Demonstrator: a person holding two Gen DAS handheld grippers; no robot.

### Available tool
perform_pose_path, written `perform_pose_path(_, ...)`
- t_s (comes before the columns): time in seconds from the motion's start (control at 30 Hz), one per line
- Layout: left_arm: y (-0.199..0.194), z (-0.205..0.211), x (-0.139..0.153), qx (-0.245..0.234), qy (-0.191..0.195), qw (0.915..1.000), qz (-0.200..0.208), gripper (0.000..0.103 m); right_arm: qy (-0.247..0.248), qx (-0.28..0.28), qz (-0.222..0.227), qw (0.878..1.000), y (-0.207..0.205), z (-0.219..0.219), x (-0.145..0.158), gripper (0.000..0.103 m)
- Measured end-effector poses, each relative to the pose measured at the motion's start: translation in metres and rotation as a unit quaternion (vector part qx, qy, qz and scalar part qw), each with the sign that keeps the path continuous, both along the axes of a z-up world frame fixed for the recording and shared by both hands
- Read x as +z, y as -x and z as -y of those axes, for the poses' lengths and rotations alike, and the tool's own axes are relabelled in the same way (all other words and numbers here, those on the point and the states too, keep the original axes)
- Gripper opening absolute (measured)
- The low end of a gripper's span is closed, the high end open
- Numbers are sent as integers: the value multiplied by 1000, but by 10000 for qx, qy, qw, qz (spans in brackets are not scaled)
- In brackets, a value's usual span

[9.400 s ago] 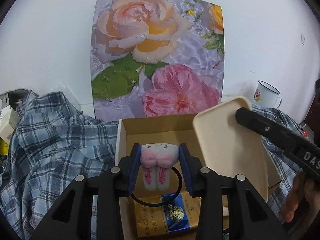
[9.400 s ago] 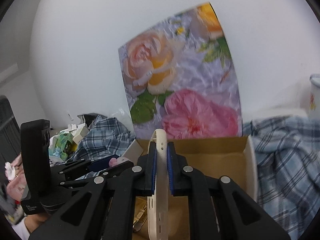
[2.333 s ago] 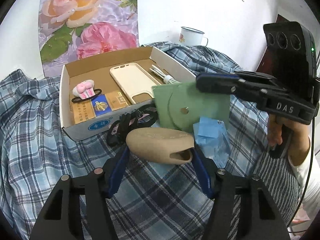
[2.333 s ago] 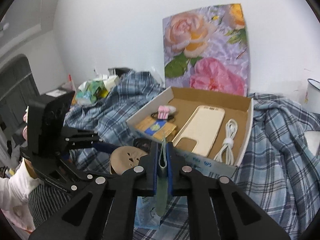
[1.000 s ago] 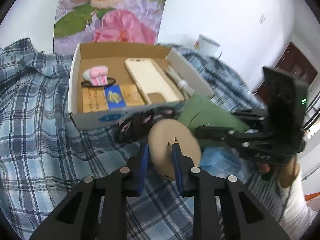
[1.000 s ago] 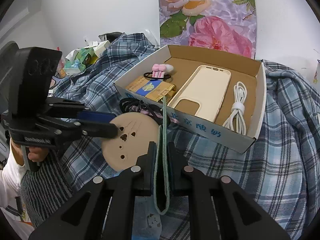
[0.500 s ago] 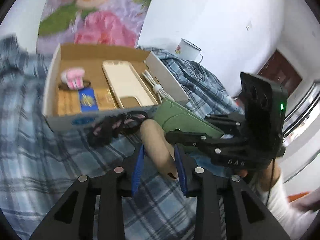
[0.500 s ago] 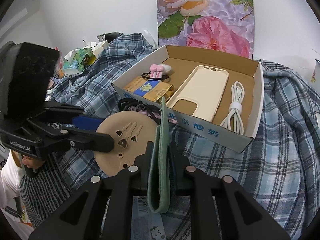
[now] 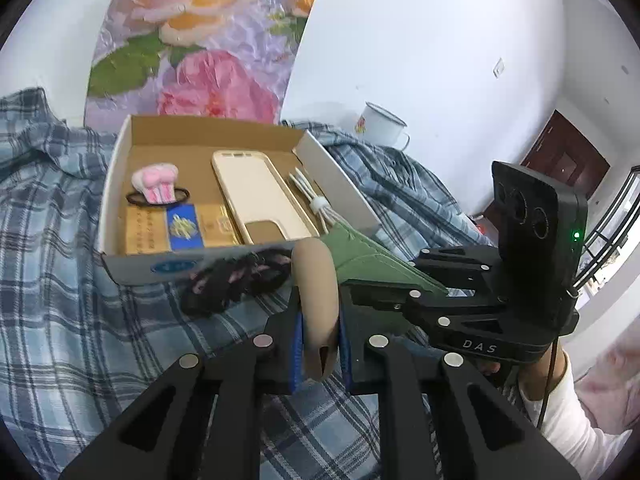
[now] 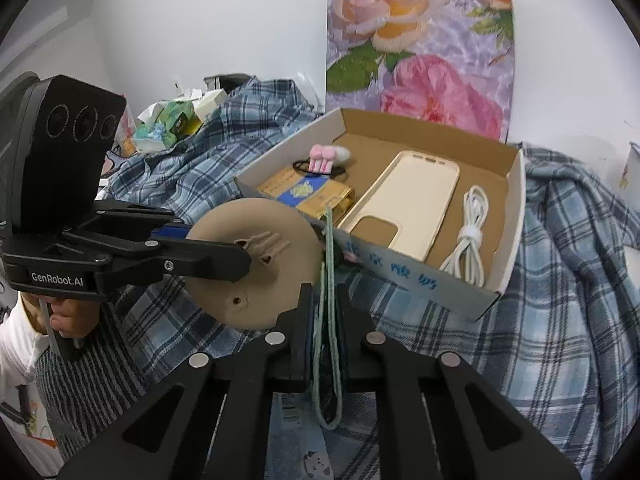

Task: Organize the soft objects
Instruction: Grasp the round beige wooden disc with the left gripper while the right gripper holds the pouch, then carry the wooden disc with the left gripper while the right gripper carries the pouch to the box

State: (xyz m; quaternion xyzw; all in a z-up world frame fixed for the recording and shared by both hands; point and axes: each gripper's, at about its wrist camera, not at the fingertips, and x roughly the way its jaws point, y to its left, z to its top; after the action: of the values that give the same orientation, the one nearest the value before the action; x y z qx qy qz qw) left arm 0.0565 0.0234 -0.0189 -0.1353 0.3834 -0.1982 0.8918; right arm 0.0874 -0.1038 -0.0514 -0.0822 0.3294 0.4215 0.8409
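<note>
My left gripper point(image 9: 320, 334) is shut on a round tan soft disc point(image 9: 317, 292), held edge-on above the plaid cloth; its face with small holes shows in the right wrist view point(image 10: 260, 260). My right gripper point(image 10: 326, 312) is shut on a thin green felt pouch point(image 10: 329, 320), held edge-on; it shows flat in the left wrist view point(image 9: 372, 260). Both are held just in front of an open cardboard box point(image 9: 120, 160) point(image 10: 512, 240). The box holds a pink plush hair tie point(image 9: 156, 188), a cream phone case point(image 9: 256, 196), a white cable point(image 10: 468, 236) and a gold-blue packet point(image 9: 180, 230).
A black and pink strap point(image 9: 232, 276) lies on the plaid cloth point(image 9: 60, 300) against the box front. A floral poster point(image 9: 192, 40) leans on the wall behind. A white enamel mug point(image 9: 380, 124) stands far right. Clutter point(image 10: 172, 124) sits at the far left.
The left gripper has lifted and turned the tan disc edge-on, closer to the box. The right gripper with the green pouch has moved slightly toward the box.
</note>
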Motion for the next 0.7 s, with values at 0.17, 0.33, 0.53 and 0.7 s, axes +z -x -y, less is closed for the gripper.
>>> perform_pose_path(0.17,7,1,10,97,-194,9994,264,15,-108,-116,293,9994,3,6,10,8)
perform_pose_path(0.33,12,3,19,226,-495,9973,499,15,-131,-182,702,9973,11,8,22,7)
perform_pose_path(0.53,14,2,32,381,-668,9943,732,15,-328,-200,1115,9930,20,10,47,7)
perform_pose_path(0.7,17,3,52,512,-869,9898,1010,15,-382,-169,1233,9915,20,6,64,7)
